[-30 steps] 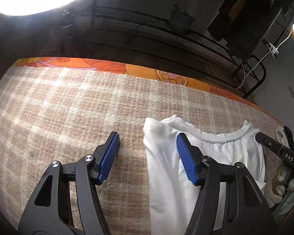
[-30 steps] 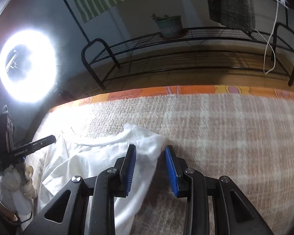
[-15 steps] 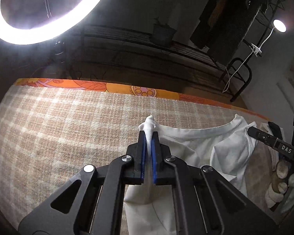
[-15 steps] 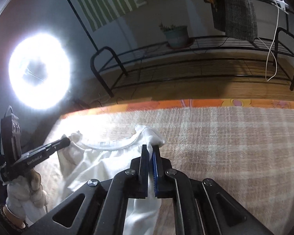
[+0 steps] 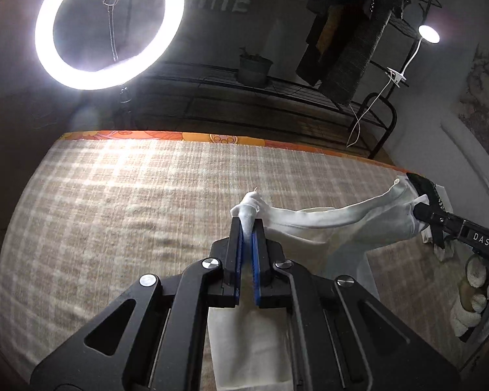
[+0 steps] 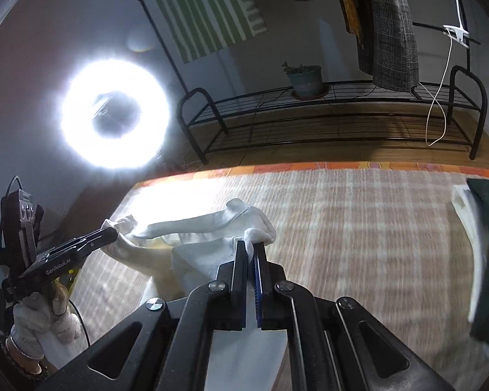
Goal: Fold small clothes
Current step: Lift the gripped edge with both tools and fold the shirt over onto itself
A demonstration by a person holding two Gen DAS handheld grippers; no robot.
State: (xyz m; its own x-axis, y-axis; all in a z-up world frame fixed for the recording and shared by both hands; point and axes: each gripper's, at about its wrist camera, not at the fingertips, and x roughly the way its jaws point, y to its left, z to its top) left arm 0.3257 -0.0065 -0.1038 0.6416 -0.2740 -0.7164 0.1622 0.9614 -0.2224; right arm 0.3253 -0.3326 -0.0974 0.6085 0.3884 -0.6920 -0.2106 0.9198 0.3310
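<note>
The white t-shirt [image 5: 313, 224] looks thin, soft and very light, so it will bend and droop wherever nothing holds it; it is not likely to break, but it could slip out if only a tiny bit is pinched; the best places to hold it look like the two shoulder corners by the neck, since then the rest can hang straight down for a neat fold; the left gripper [image 5: 247, 228] has its blue jaws squeezed tight on one bunched shoulder corner, and a little puff of cloth pokes out past the tips; the right gripper [image 6: 250, 247] is squeezed tight on the other shoulder corner in the same way; the neck edge stretches like a band between the two claws, up off the checked blanket [image 5: 130, 202], while the body of the shirt hangs down under them; both claws point forward and slant down toward the bed; a gloved hand [image 6: 39, 322] holds the left tool, with its wrist low at the side.
</note>
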